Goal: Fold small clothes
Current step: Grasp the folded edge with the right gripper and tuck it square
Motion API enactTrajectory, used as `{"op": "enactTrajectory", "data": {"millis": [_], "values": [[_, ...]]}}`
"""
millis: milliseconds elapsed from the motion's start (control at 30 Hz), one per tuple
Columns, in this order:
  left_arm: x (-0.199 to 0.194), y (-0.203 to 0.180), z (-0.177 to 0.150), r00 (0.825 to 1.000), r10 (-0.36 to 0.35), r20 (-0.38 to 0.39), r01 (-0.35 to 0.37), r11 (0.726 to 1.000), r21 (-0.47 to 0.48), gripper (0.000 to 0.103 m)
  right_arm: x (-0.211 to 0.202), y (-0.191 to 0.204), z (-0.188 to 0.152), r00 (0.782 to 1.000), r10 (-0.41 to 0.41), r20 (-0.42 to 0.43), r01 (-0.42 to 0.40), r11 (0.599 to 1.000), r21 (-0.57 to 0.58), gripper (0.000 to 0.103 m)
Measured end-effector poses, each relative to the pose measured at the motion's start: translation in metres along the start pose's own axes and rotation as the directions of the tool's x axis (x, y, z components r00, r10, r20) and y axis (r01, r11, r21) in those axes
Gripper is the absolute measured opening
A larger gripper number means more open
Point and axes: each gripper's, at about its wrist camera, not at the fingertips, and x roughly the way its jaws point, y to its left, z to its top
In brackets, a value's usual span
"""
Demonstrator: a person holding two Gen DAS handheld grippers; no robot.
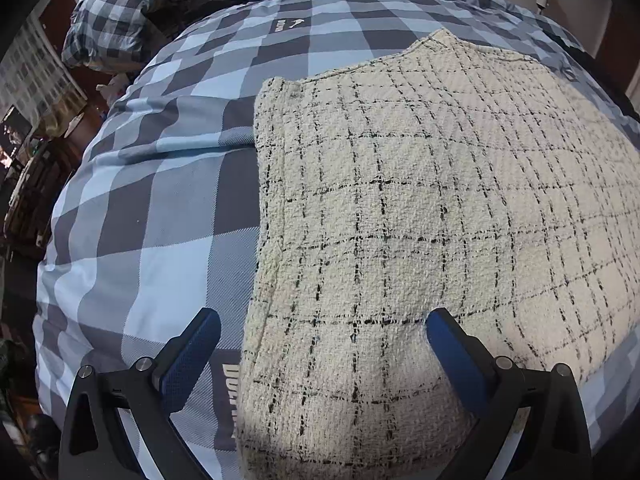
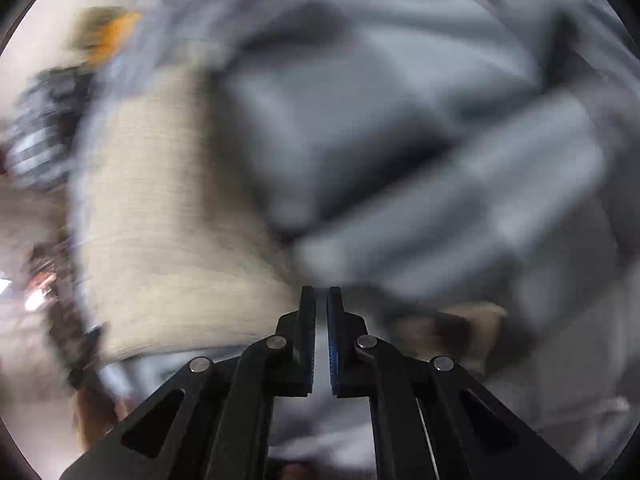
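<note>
While the cream tweed garment with thin black checks lies flat on the blue-and-grey checked bed cover, your left claw hangs over its near left edge with the jaws spread wide, one blue pad above the cover, the other above the cloth, gripping nothing. In the blurred right wrist view, your right claw has its jaws drawn almost together on no visible cloth, with the garment a pale smear to its left.
</note>
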Motion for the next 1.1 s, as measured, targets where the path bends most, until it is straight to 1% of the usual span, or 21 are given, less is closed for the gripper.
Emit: {"op": "enactTrajectory", "data": {"millis": [100,133,200,267,333,400,467,500,567,600,667,767,800,833,867,900,933,967,1000,1033,1100], "values": [[-0.003,0.001,-0.001,1.0,0.001,-0.006,-0.001,1.0,-0.004,0.103,-0.027,-0.008,0.006,0.99,-0.119,0.073,0.111,0.989,0.101,0.003],[-0.005,0.001,-0.001,1.0,0.006,-0.007,-0.006,1.0,-0.001,0.103,-0.041,0.0,0.006,0.975,-0.186,0.12,0.174,0.979,0.102,0.005],[-0.013,-0.002,0.004,0.998,0.055,0.021,-0.055,0.998,0.014,0.103,-0.064,0.037,0.007,0.942,-0.245,0.228,0.241,0.969,0.043,0.019],[-0.027,-0.007,0.007,0.991,0.103,0.086,-0.106,0.994,0.029,0.103,-0.074,0.085,0.003,0.932,-0.199,0.302,0.222,0.974,-0.044,0.076],[-0.04,-0.014,0.009,0.985,0.079,0.154,-0.087,0.995,0.046,0.103,-0.077,0.132,-0.002,0.929,-0.113,0.351,0.181,0.969,-0.166,0.094],[-0.045,-0.023,0.009,0.984,-0.033,0.172,0.02,0.997,0.072,0.103,-0.061,0.181,-0.011,0.944,-0.014,0.331,0.119,0.948,-0.297,0.094],[-0.038,-0.033,0.008,0.983,-0.134,0.127,0.122,0.987,0.102,0.103,-0.031,0.209,-0.014,0.974,0.061,0.219,0.029,0.921,-0.388,0.094],[-0.032,-0.036,0.007,0.984,-0.143,0.104,0.131,0.985,0.116,0.103,-0.009,0.225,-0.013,0.987,0.09,0.133,-0.025,0.906,-0.423,0.094],[-0.017,-0.043,0.005,0.994,-0.092,0.056,0.083,0.985,0.151,0.103,0.032,0.24,-0.01,0.998,0.056,-0.033,-0.065,0.873,-0.483,0.094],[-0.004,-0.042,0.002,1.0,-0.023,0.021,0.019,0.986,0.164,0.103,0.042,0.243,-0.009,0.998,0.027,-0.055,-0.051,0.866,-0.498,0.094],[0.004,-0.021,0.003,0.997,-0.083,-0.011,0.083,0.993,0.081,0.103,0.055,0.235,-0.004,0.997,-0.052,-0.052,0.019,0.861,-0.509,0.094],[0.002,0.007,0.006,0.999,-0.032,-0.028,0.031,0.999,-0.043,0.103,0.048,0.192,0.021,0.997,-0.073,0.007,0.07,0.913,-0.402,0.091],[-0.003,0.015,0.006,1.0,0.028,-0.013,-0.029,0.998,-0.057,0.103,0.037,0.176,0.028,0.991,-0.11,0.077,0.131,0.925,-0.356,0.091],[-0.009,0.021,0.005,0.992,0.126,0.004,-0.125,0.991,-0.056,0.103,0.022,0.163,0.032,0.965,-0.196,0.172,0.242,0.919,-0.313,0.091],[-0.015,0.025,0.004,0.975,0.222,0.018,-0.221,0.974,-0.048,0.103,0.005,0.152,0.034,0.904,-0.315,0.288,0.389,0.886,-0.253,0.093],[-0.024,0.03,0.003,0.932,0.359,0.042,-0.358,0.933,-0.034,0.103,-0.011,0.141,0.033,0.822,-0.426,0.378,0.516,0.838,-0.177,0.093],[-0.033,0.035,0.001,0.896,0.44,0.064,-0.439,0.898,-0.031,0.103,-0.025,0.132,0.031,0.765,-0.484,0.425,0.576,0.81,-0.114,0.093],[-0.041,0.039,-0.001,0.879,0.47,0.078,-0.468,0.883,-0.037,0.103,-0.044,0.12,0.028,0.747,-0.486,0.453,0.568,0.821,-0.056,0.093],[-0.055,0.045,-0.005,0.885,0.456,0.092,-0.452,0.89,-0.061,0.103,-0.056,0.111,0.024,0.761,-0.452,0.465,0.525,0.851,-0.032,0.093],[-0.067,0.049,-0.01,0.904,0.414,0.102,-0.406,0.909,-0.09,0.103,-0.067,0.103,0.016,0.781,-0.406,0.475,0.468,0.883,-0.015,0.093],[-0.093,0.058,-0.024,0.962,0.251,0.107,-0.231,0.958,-0.172,0.103,-0.082,0.101,0.002,0.813,-0.309,0.494,0.359,0.933,-0.006,0.093]]}}
